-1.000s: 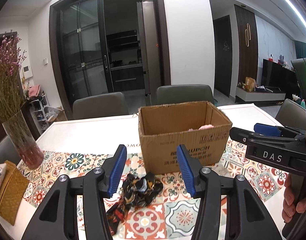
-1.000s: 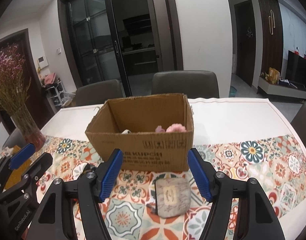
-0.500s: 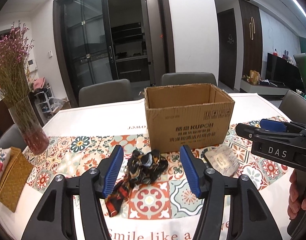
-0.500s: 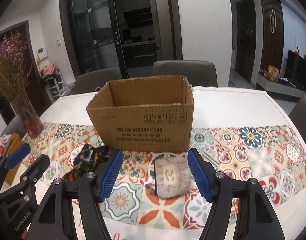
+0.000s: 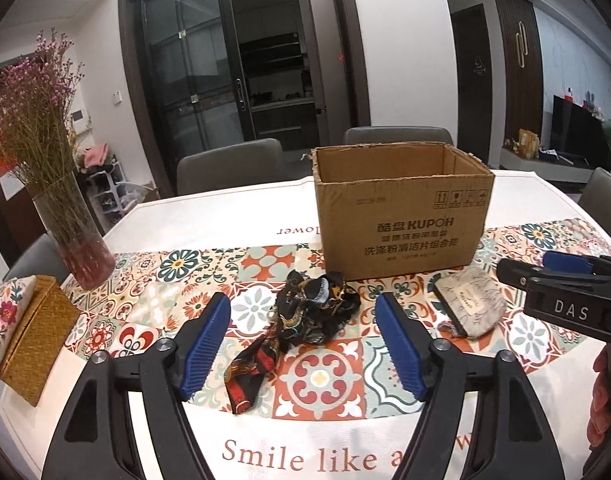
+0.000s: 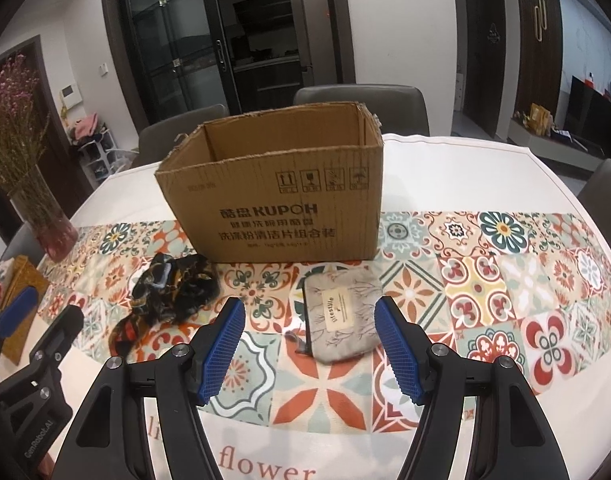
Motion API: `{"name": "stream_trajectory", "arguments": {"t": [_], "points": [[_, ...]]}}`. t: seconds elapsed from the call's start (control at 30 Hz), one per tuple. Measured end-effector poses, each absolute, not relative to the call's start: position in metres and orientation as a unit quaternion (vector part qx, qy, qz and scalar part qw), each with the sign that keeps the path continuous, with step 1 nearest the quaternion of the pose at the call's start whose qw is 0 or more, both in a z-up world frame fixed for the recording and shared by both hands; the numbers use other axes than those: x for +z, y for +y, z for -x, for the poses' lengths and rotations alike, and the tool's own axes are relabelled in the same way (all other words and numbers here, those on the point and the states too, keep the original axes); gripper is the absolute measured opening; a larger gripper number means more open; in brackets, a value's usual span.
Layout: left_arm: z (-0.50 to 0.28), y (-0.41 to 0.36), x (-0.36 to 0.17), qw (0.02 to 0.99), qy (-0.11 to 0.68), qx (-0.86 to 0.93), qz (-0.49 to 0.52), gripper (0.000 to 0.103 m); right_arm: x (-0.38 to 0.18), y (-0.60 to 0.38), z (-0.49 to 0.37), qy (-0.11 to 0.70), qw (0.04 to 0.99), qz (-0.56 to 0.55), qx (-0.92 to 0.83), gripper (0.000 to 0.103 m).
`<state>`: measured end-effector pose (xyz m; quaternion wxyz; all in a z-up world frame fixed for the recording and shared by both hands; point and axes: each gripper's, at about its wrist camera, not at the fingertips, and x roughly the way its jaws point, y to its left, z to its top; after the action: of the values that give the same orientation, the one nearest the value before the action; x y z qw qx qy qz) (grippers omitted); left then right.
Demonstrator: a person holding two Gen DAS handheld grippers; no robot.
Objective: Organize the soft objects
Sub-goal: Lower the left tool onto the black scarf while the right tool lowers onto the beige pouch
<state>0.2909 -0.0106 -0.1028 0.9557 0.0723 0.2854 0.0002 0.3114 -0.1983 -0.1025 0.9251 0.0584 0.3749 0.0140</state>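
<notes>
A crumpled black and gold scarf (image 5: 305, 312) lies on the patterned table runner, straight ahead of my open, empty left gripper (image 5: 303, 344). It also shows in the right wrist view (image 6: 169, 296). A grey fabric pouch (image 6: 339, 316) lies flat in front of my open, empty right gripper (image 6: 309, 348); it shows in the left wrist view too (image 5: 469, 304). An open cardboard box (image 5: 401, 216) stands behind both items, also seen in the right wrist view (image 6: 281, 196). Its inside is hidden from here.
A glass vase of dried pink flowers (image 5: 77, 240) stands at the left. A woven tissue box (image 5: 29, 336) sits near the table's left edge. Grey chairs (image 5: 229, 164) line the far side. The right gripper (image 5: 561, 284) shows at the right of the left wrist view.
Both grippers have drawn back toward the near table edge and lowered. The box interior and its pink contents have dropped out of sight. Both stay open.
</notes>
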Motion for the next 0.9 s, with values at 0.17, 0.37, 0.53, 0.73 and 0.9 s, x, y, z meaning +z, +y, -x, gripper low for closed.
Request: {"name": "stream_trajectory", "arguments": {"t": [0.17, 0.37, 0.53, 0.73, 0.9], "points": [[-0.299, -0.011, -0.112, 0.956, 0.282, 0.011, -0.079, 0.082, -0.115, -0.202, -0.32, 0.382, 0.922, -0.063, 0.002, 0.068], [-0.315, -0.012, -0.127, 0.954, 0.287, 0.021, -0.08, 0.083, -0.131, -0.207, -0.334, 0.382, 0.922, -0.065, -0.013, 0.068], [-0.331, -0.011, -0.142, 0.952, 0.297, 0.027, -0.074, 0.083, -0.143, -0.21, -0.347, 0.38, 0.922, -0.07, -0.023, 0.068], [-0.351, -0.01, -0.16, 0.947, 0.31, 0.036, -0.072, 0.083, -0.16, -0.212, -0.367, 0.388, 0.918, -0.07, -0.038, 0.068], [-0.364, -0.011, -0.171, 0.944, 0.318, 0.04, -0.074, 0.084, -0.176, -0.213, -0.376, 0.405, 0.91, -0.076, -0.044, 0.068]]}}
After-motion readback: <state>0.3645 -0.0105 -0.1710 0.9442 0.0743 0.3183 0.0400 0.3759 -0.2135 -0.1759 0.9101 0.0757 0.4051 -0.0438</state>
